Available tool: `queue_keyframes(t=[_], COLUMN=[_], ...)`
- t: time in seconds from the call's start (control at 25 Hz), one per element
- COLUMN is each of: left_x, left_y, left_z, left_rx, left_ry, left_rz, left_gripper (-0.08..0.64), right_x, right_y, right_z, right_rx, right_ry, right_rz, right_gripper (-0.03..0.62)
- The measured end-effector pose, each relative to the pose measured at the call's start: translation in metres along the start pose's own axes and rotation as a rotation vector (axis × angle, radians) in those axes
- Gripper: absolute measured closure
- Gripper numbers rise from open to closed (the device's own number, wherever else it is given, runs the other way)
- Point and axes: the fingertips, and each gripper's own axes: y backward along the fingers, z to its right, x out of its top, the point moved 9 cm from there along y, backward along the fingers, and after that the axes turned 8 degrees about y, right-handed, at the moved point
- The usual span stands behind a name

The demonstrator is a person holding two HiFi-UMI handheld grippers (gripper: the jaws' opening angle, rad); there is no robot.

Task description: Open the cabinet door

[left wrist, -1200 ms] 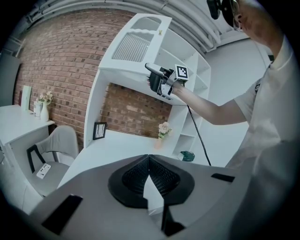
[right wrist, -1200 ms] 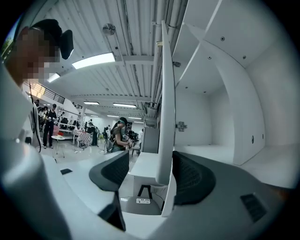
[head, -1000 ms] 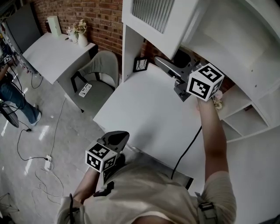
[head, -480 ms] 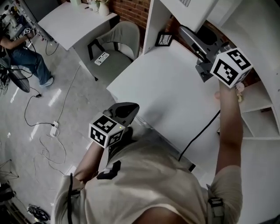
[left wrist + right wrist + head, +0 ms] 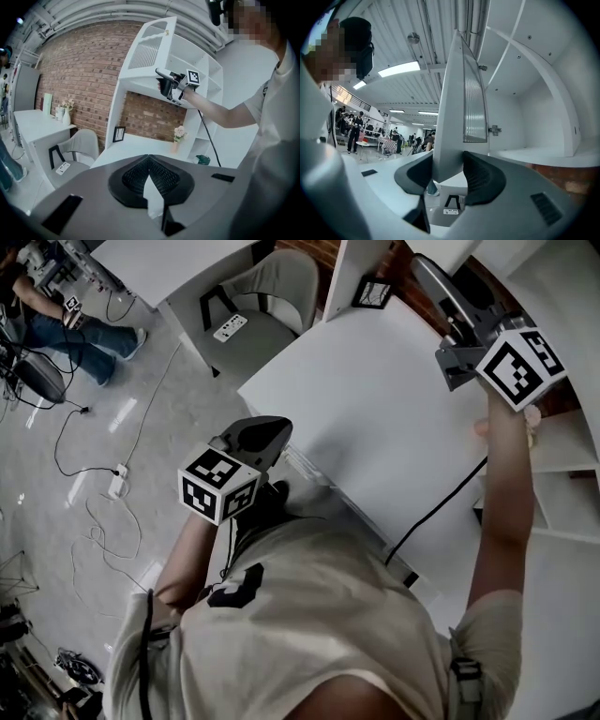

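The white cabinet door point(image 5: 454, 117), with a ribbed glass panel, stands swung out from the upper cabinet point(image 5: 525, 112). My right gripper point(image 5: 447, 171) is shut on the door's lower edge, which is pinched between both dark pads. The left gripper view shows the same grip from afar, right gripper point(image 5: 162, 84) under the door point(image 5: 150, 44). In the head view the right gripper point(image 5: 433, 276) reaches up to the top edge, where the door is cut off. My left gripper point(image 5: 258, 432) hangs low beside the person's body, its jaws point(image 5: 149, 159) shut with nothing in them.
A white desk point(image 5: 375, 399) lies below the cabinet, with a small picture frame point(image 5: 373, 292) and a flower vase point(image 5: 179, 133) on it. A grey chair point(image 5: 272, 287) stands beside it. Open shelves point(image 5: 562, 456) are on the right. A black cable point(image 5: 436, 512) trails from the right arm.
The head view has tipped downward, so the cabinet and door have slid out of its top. The right gripper stays up at the door. The left gripper has shifted slightly.
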Motion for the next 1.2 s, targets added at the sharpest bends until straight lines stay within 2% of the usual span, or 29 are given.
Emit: queue_keyframes(t=[0.2, 0.48, 1.0, 1.2], left_x=[-0.005, 0.001, 0.003, 0.005], left_y=[-0.001, 0.0, -0.002, 0.005], left_z=[0.006, -0.008, -0.021, -0.03], left_rx=[-0.023, -0.022, -0.046, -0.045], left_ry=[0.001, -0.012, -0.008, -0.016], left_rz=[-0.01, 0.003, 0.0, 0.012], left_gripper=[0.545, 0.545, 0.545, 0.545], right_x=[0.002, -0.006, -0.004, 0.0], right_y=[-0.004, -0.017, -0.044, -0.061], right_z=[-0.008, -0.021, -0.046, -0.062], right_rx=[0.001, 0.014, 0.077, 0.054], right_ry=[0.016, -0.011, 0.035, 0.074], right_rz=[0.001, 0.035, -0.004, -0.024], right_gripper=[0.39, 0.371, 0.341, 0.333])
